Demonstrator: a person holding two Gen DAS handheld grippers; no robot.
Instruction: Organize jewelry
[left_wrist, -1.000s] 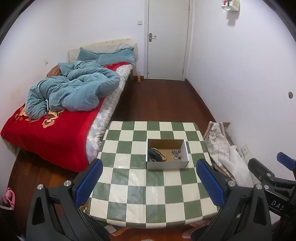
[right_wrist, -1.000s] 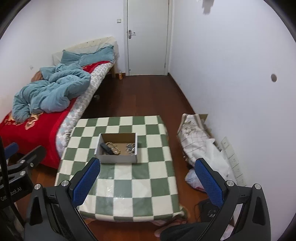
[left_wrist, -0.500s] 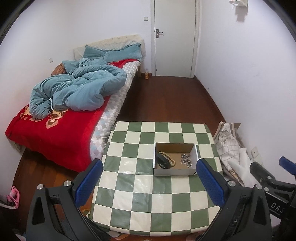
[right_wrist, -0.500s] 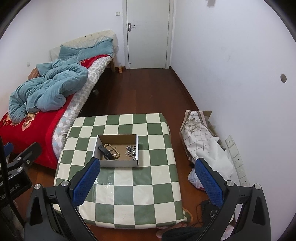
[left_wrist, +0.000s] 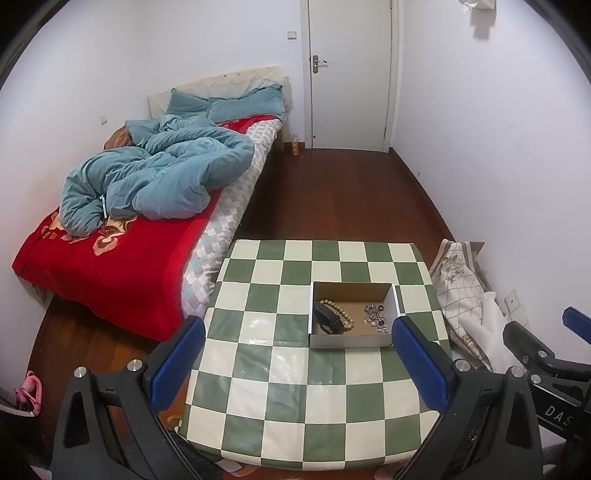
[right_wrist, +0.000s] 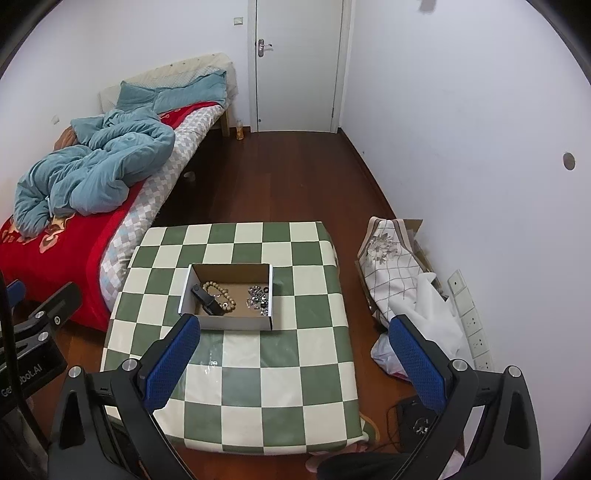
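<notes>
An open cardboard box (left_wrist: 351, 338) sits on a green-and-cream checkered table (left_wrist: 295, 387); it also shows in the right wrist view (right_wrist: 232, 322). Inside lie a black case (left_wrist: 327, 319), a wooden bead bracelet (left_wrist: 341, 314) and a pile of small silver pieces (left_wrist: 375, 314). The same case (right_wrist: 207, 300), bracelet (right_wrist: 221, 295) and silver pieces (right_wrist: 258, 295) show in the right wrist view. My left gripper (left_wrist: 295, 365) is open and empty, high above the table's near side. My right gripper (right_wrist: 291, 362) is open and empty, also well above the table.
A bed (left_wrist: 110, 258) with a red cover and a blue duvet (left_wrist: 155, 184) stands left of the table. A patterned cloth bag and white plastic (right_wrist: 399, 280) lie on the floor at the right wall. A closed door (left_wrist: 349, 74) is at the far end.
Both grippers have risen and tipped up, so the table and box sit lower and farther in view. Both stay open and empty. The box has not moved.
</notes>
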